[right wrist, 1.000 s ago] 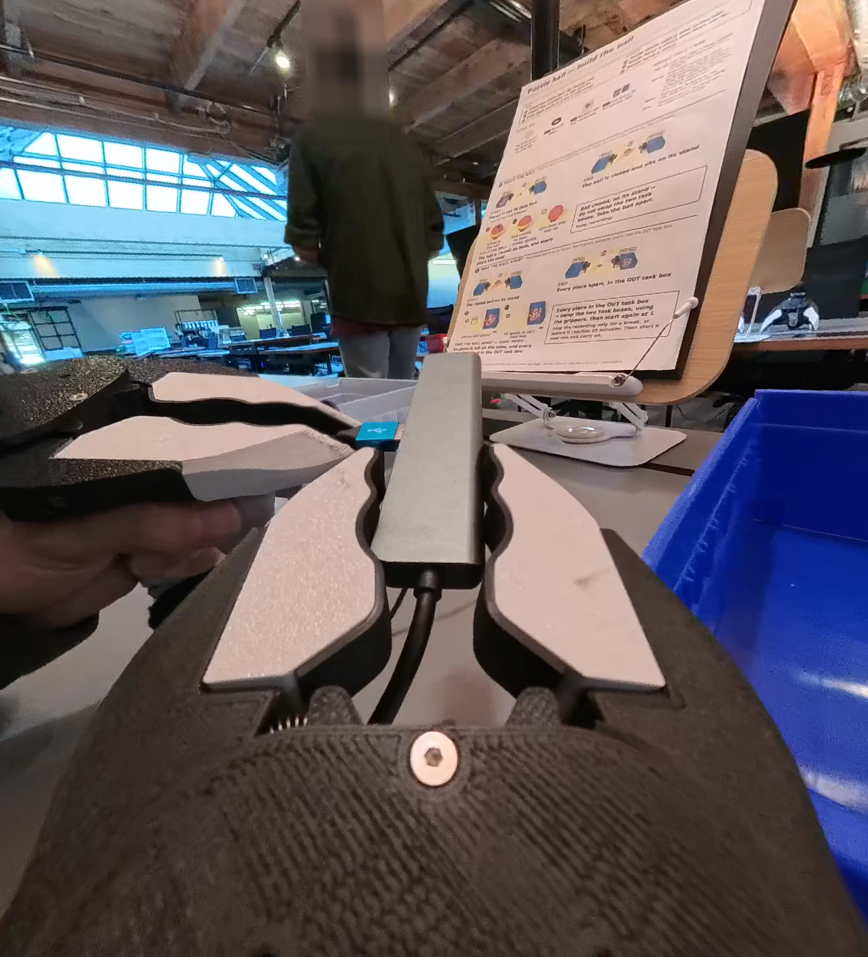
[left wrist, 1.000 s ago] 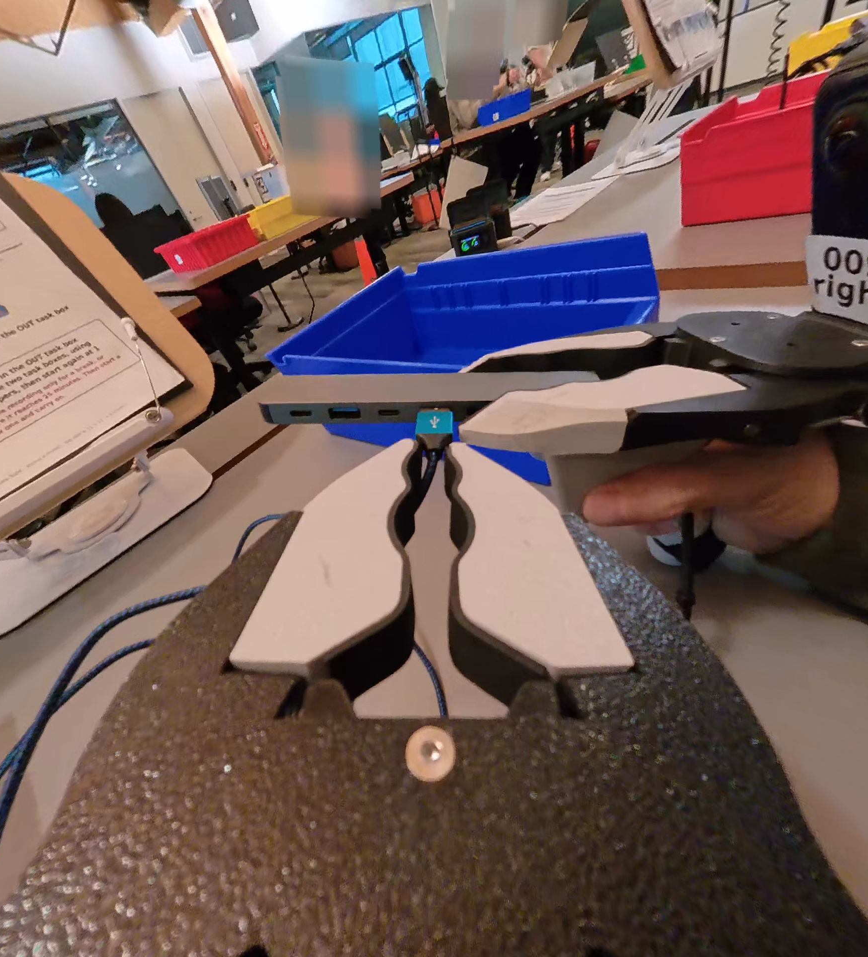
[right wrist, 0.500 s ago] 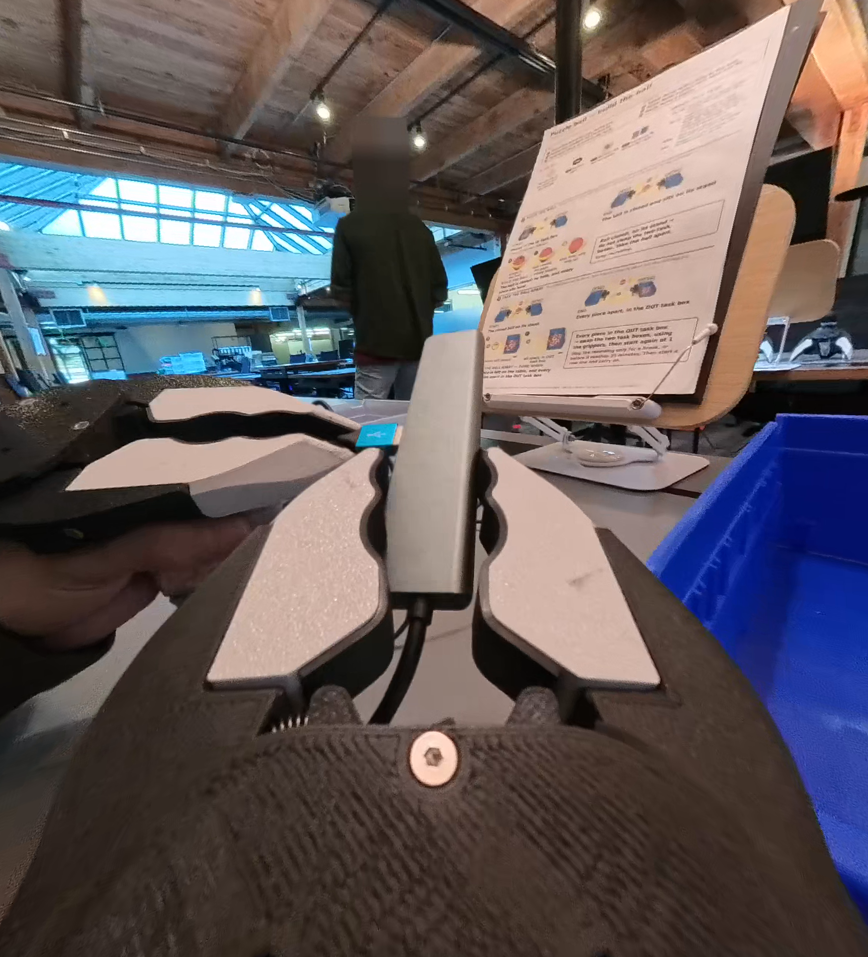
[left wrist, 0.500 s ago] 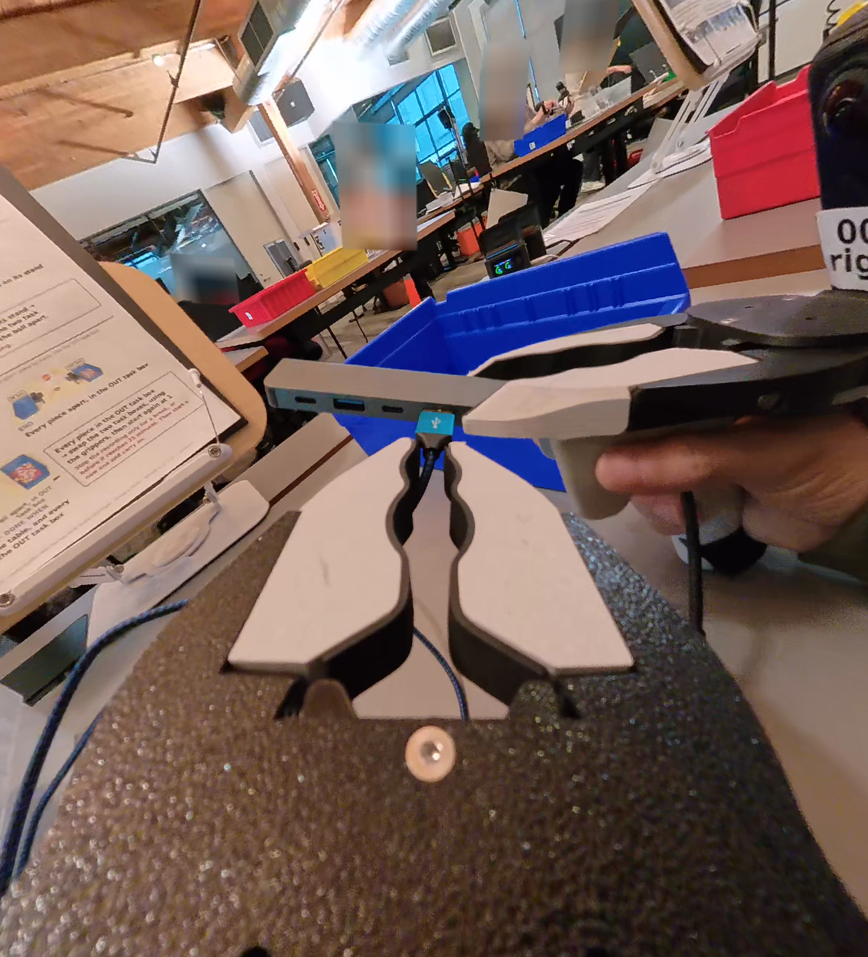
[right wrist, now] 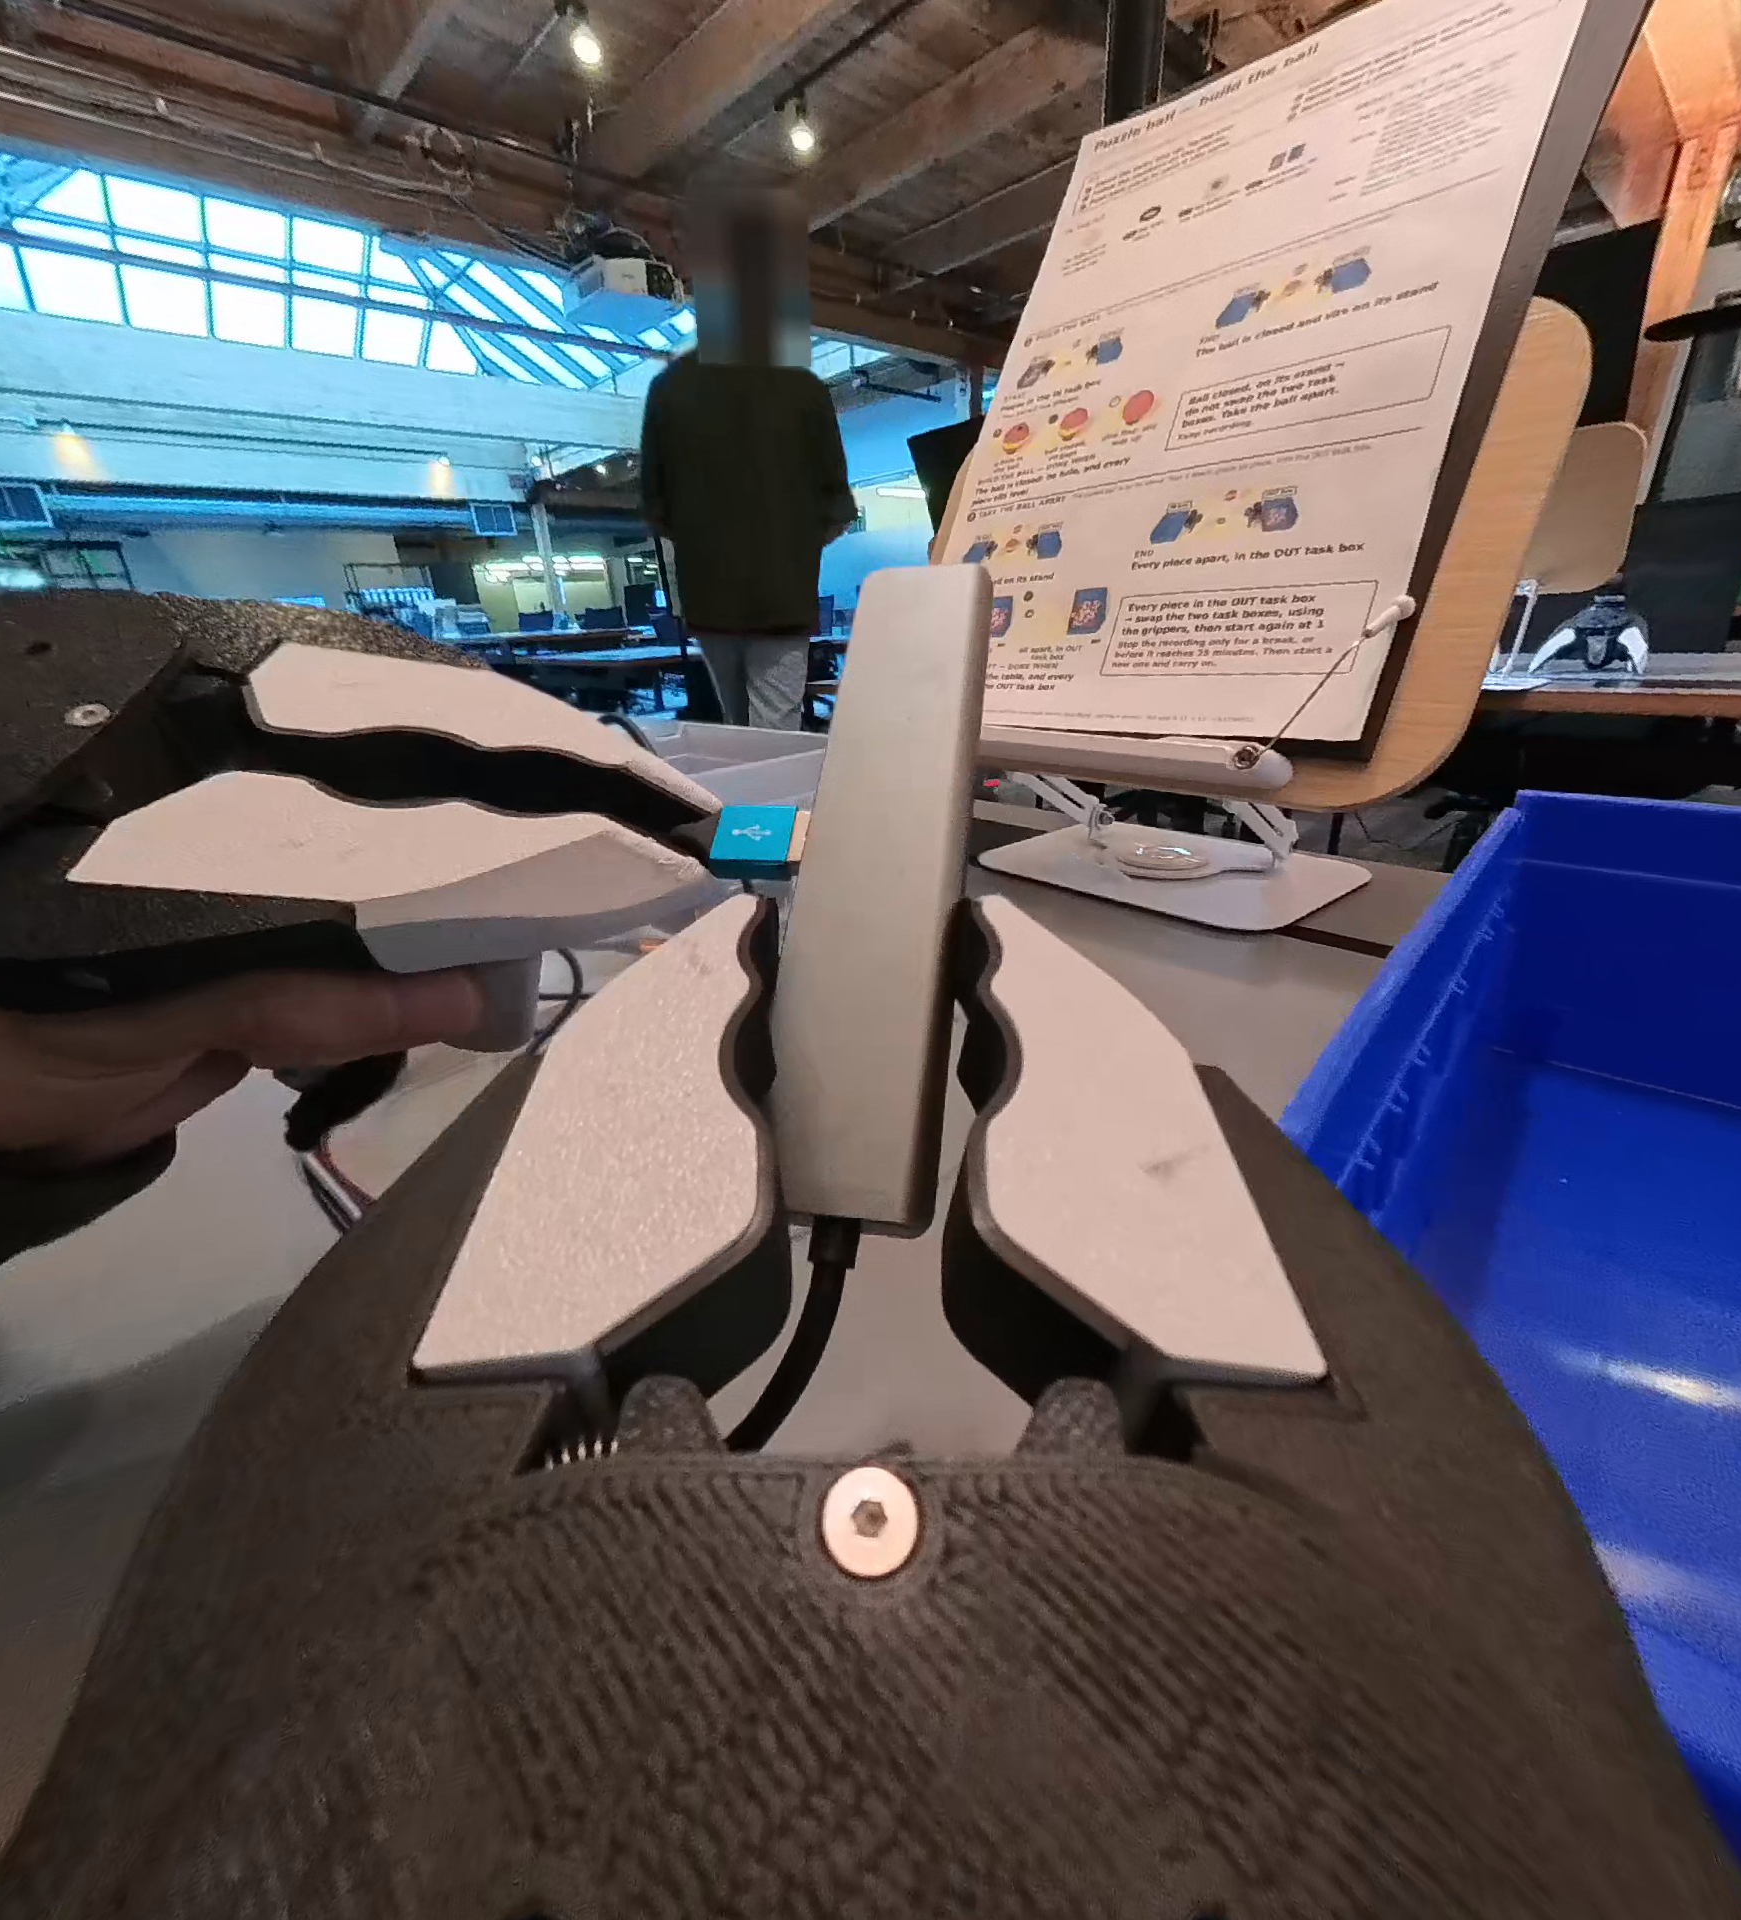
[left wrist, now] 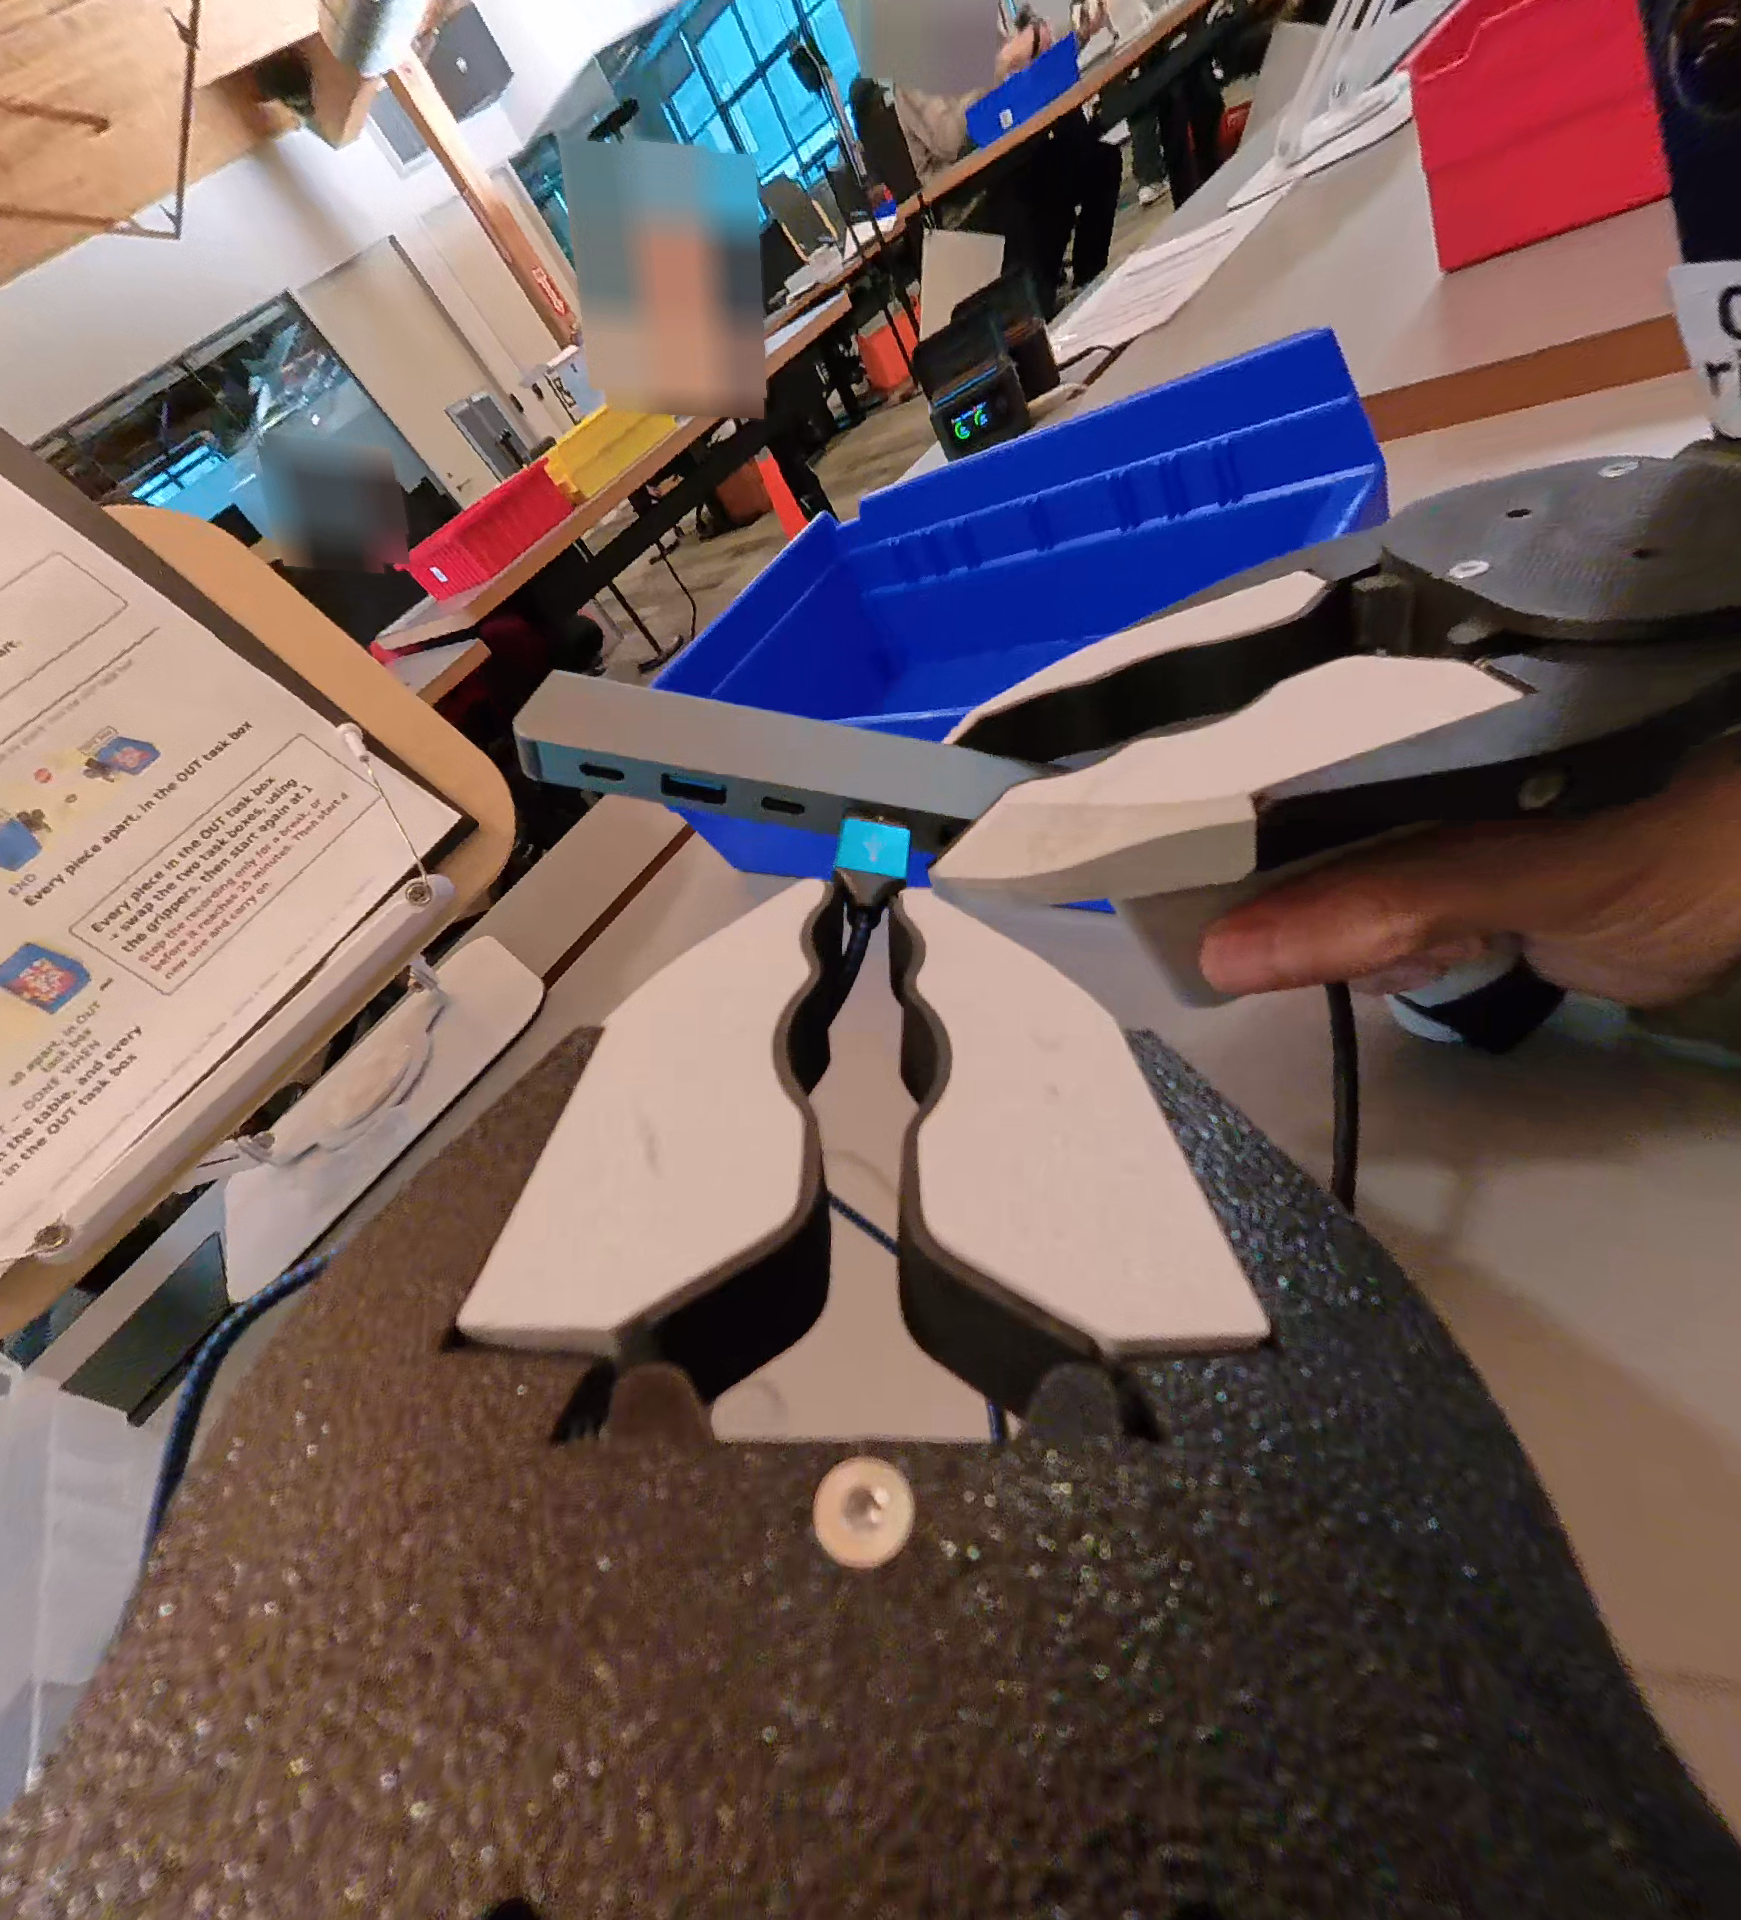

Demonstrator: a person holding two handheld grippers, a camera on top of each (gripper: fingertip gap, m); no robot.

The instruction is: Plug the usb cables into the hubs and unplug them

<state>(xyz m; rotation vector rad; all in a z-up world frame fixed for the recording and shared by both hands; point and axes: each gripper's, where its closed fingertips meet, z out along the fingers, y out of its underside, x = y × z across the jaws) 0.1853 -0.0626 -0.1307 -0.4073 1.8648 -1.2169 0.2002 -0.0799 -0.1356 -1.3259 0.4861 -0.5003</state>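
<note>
Now hub (right wrist: pixel 881 914) lengthwise along right gripper (right wrist: pixel 866 935), pointing fwd.

The left gripper (left wrist: pixel 861 914) pinches a blue braided cable (left wrist: pixel 858 935) just behind its teal plug (left wrist: pixel 874 844); the plug meets the grey hub (left wrist: pixel 741 764); the right gripper (left wrist: pixel 991 769) clamps the hub's end; behind the hub sits a blue bin (left wrist: pixel 1105 551) on the bench (left wrist: pixel 1572 1299).

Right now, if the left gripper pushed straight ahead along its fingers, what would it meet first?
The grey USB hub: the left gripper holds the blue plug at the hub's side, seemingly partly inserted. Behind it sits the blue bin.
</note>
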